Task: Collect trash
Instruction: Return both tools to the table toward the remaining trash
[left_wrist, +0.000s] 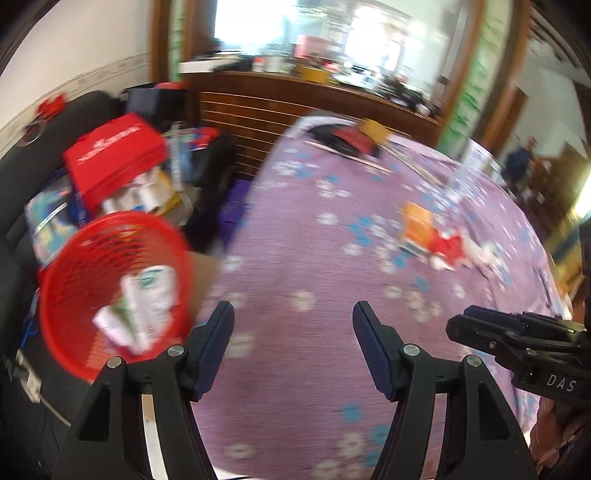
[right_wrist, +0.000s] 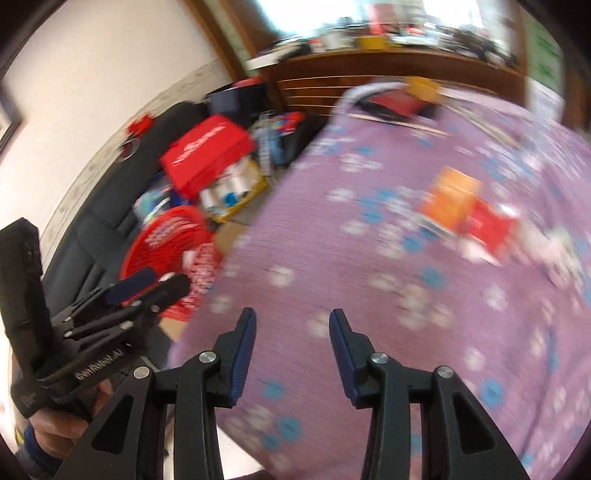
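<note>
left gripper (left_wrist: 293, 314): jaws spread, nothing between them, only purple cloth below; points down over the table's near-left part.
right gripper (right_wrist: 292, 321): jaws spread, narrower gap than the left's, nothing between the pads; also aimed down at the cloth.
gripper relation: side by side. Right one enters the left view at 4 o'clock; left one shows in the right view at 8 o'clock, gripped by a hand (right_wrist: 55, 432) with a dark sleeve cuff.
table (left_wrist: 314, 258): covered by a purple cloth with white and blue flowers.
basket (left_wrist: 110, 295): red mesh, round, off the table's left edge at 9 o'clock in the left view, tipped toward the camera.
basket contents: white and green wrapper (left_wrist: 144, 306) lies inside, plus other pale crumpled bits; blur hides detail.
red wrapper (right_wrist: 201, 269): red with white print, at the basket's table-side rim in the right view; can't tell if it rests in, on or beside.
trash on table: orange packet (left_wrist: 417, 225), red wrapper touching it, white crumpled paper (left_wrist: 484, 254) just beyond; all at 2 o'clock from the left gripper, well apart from both grippers.
table far end: dark and red flat items with a yellow box (left_wrist: 375, 129), 12 o'clock.
beside table: dark sofa (left_wrist: 22, 184) piled with a red box (left_wrist: 114, 155) and mixed clutter, 10 o'clock.
picture quality: heavy motion blur on both views.
</note>
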